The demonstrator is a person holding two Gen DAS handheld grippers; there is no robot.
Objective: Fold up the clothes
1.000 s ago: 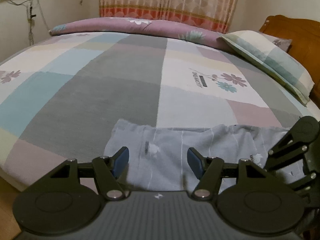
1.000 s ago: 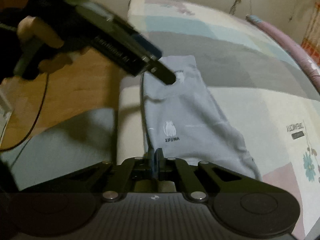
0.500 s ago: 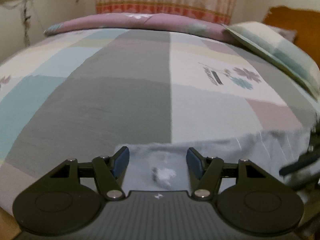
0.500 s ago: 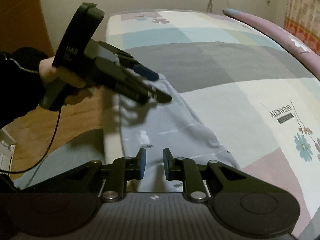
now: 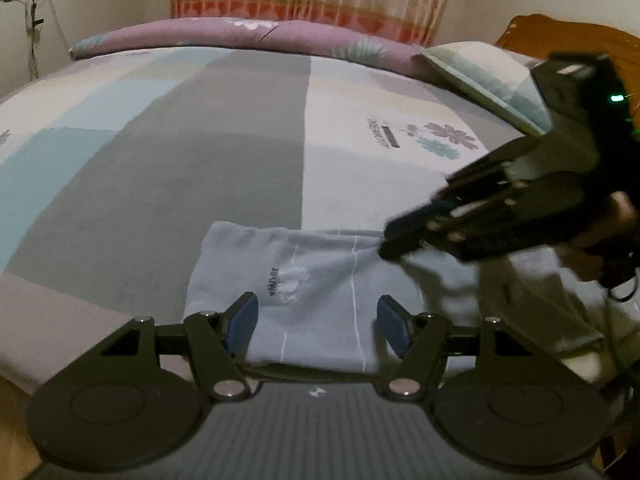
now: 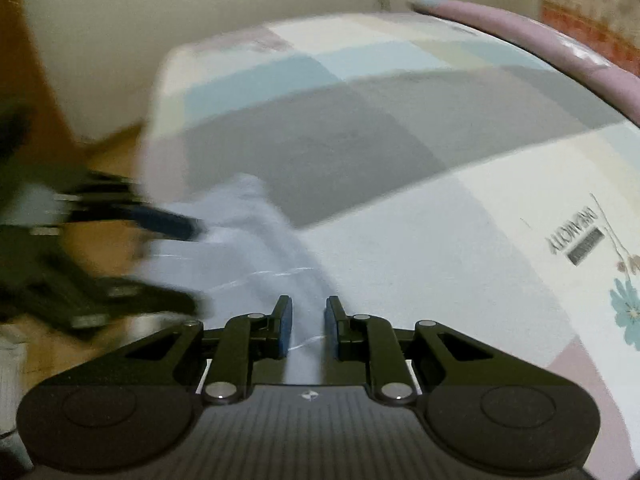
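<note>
Grey garment [image 5: 320, 280] lies flat, doubled, near the bed [image 5: 200, 168] edge; left tongs [image 5: 316, 320] wide apart, right tongs [image 6: 308, 328] narrowly parted, both empty; next fold needs an edge gripped.

garment [image 5: 320, 280]: soft matt cloth | bedsheet [image 5: 200, 168]: matt woven cloth | headboard [image 5: 568, 32]: glossy wood

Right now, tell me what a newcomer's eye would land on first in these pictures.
First, the pale blue-grey garment lying at the near edge of the patchwork bedsheet. Next, the open left gripper poised over its printed logo, and the blurred right gripper reaching in from the right. A purple quilt lines the bed's far side.
</note>
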